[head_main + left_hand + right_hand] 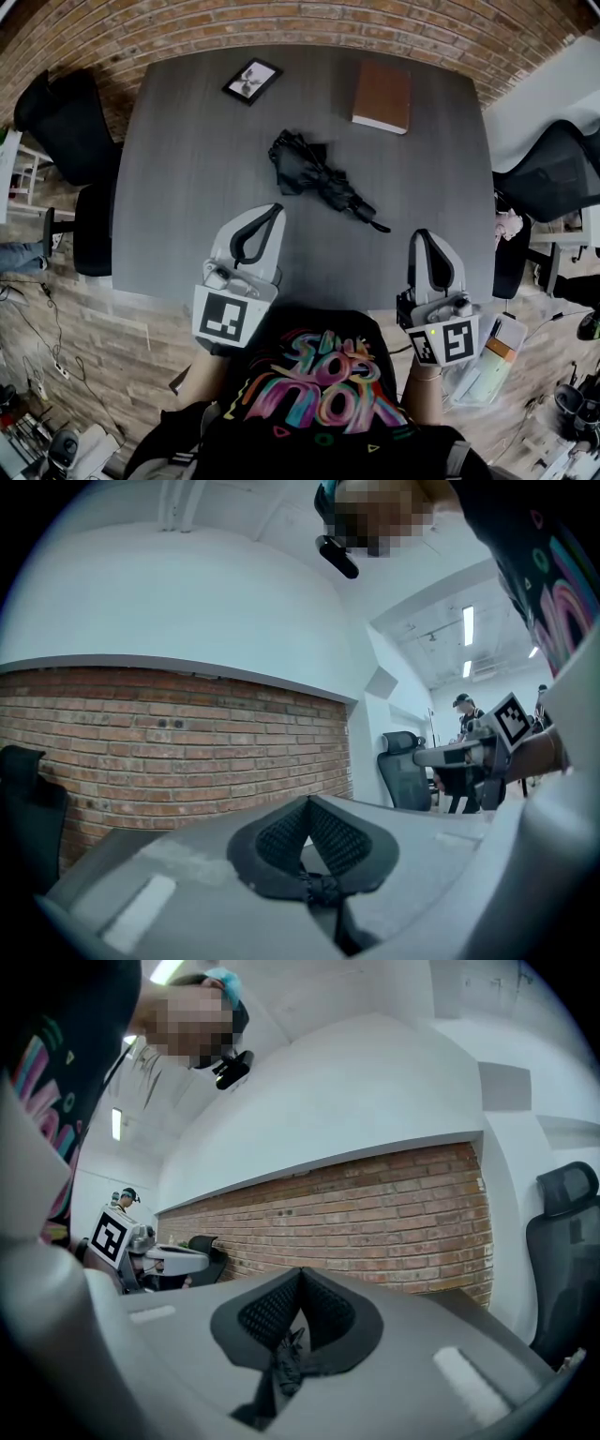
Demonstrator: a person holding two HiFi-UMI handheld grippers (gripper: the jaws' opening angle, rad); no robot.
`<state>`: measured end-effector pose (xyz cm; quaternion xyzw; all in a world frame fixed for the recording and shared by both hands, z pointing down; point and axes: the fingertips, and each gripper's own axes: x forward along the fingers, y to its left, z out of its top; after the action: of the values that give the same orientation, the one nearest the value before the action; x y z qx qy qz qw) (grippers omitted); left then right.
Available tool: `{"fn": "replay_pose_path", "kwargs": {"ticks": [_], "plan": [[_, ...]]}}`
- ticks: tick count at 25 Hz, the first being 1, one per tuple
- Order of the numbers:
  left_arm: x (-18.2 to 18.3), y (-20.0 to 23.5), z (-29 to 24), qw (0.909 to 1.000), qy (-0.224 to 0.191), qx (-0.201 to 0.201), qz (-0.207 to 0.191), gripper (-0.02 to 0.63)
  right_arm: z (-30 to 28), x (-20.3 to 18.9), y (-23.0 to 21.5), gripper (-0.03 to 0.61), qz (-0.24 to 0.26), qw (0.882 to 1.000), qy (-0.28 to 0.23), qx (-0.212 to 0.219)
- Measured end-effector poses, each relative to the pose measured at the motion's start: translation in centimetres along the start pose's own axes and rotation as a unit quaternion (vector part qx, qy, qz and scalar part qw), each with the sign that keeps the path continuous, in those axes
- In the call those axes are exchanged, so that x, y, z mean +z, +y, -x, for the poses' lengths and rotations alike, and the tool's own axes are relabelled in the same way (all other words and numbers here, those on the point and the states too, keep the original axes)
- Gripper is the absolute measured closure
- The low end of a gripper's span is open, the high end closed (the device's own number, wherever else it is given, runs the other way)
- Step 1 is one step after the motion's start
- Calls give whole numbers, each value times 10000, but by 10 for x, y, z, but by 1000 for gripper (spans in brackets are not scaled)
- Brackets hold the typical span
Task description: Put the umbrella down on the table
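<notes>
Black umbrella (323, 178) lies folded on the table (187, 178), roughly mid-top, handle end toward the R side, canopy loosely bunched at the other end. Nothing touches it. Reads as the put-down step done: umbrella is flat on the tabletop w/ no grip on it. Prob. nothing left to do. If anything, the next move calls for drawing both tools back w/o snagging the handle, the part nearest the R gripper (421, 236).

L gripper (273, 210) sits over the near table edge, short of the umbrella, pointing across the table approx. level and angled a bit inward. Jaws pressed together at the tips, nothing between them in its own view.

R gripper is also at the near edge, just below and R of the handle in head view but apart from it, pointing fwd, approx. level. Its jaws likewise meet tip to tip, empty.

Both are held low in front of the person's torso, marker cubes toward the body. Far side of table: book (382, 96) and small photo frame (251, 81), both apart from the umbrella.
</notes>
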<state>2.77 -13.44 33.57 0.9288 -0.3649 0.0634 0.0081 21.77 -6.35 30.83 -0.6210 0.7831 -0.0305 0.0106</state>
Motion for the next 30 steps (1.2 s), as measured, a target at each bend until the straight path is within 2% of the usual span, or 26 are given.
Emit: {"fn": "replay_pose_path", "kwargs": {"ticks": [20,30], "plan": [[-5,12,7,9998,32,141,152,615,-15,-1,7,578,32,9999,58,149],[-6,12,7,9997,54,216,136,615,-20,-3,5,578,-110,9996,38,239]]}}
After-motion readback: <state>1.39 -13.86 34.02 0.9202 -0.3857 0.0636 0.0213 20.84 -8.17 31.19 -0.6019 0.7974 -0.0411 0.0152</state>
